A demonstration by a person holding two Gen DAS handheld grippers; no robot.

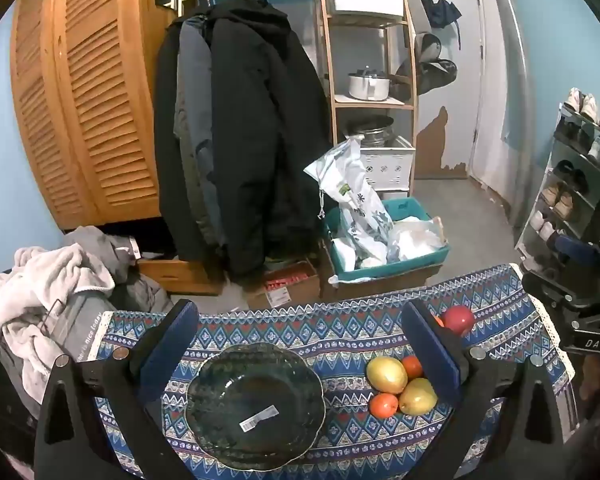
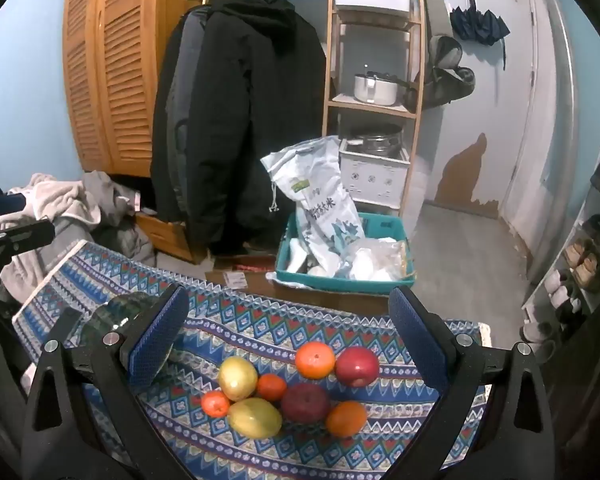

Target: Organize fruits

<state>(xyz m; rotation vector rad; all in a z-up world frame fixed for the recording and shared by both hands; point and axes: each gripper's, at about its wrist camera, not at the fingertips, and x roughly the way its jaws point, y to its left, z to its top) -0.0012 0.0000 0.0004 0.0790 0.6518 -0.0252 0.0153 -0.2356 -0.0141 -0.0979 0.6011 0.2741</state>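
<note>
The left gripper (image 1: 300, 356) hangs above the patterned cloth (image 1: 340, 332) with its jaws spread to full width; its blue pads (image 1: 168, 348) touch nothing and hold nothing. Framed between these jaws lies the dark glass bowl (image 1: 256, 404), empty apart from a white label stuck to its bottom. Just right of the bowl, in the left wrist view, sit two yellow fruits (image 1: 386, 374), small oranges (image 1: 383, 405) and, farther back, a red apple (image 1: 458, 319), partly hidden by the right-hand pad. The right gripper (image 2: 292, 348) likewise stands fully open above the cloth, gripping nothing, with no pad in contact with any fruit. Between its jaws lies the fruit cluster: two yellow fruits at the left, two small oranges beside them, a dark red apple (image 2: 305, 402) in the middle, a large orange (image 2: 315, 359) and the bright red apple behind, and another orange (image 2: 346, 419) at the front right. All the fruit rests on the cloth, outside the bowl, whose edge shows behind the left pad in this view.
</note>
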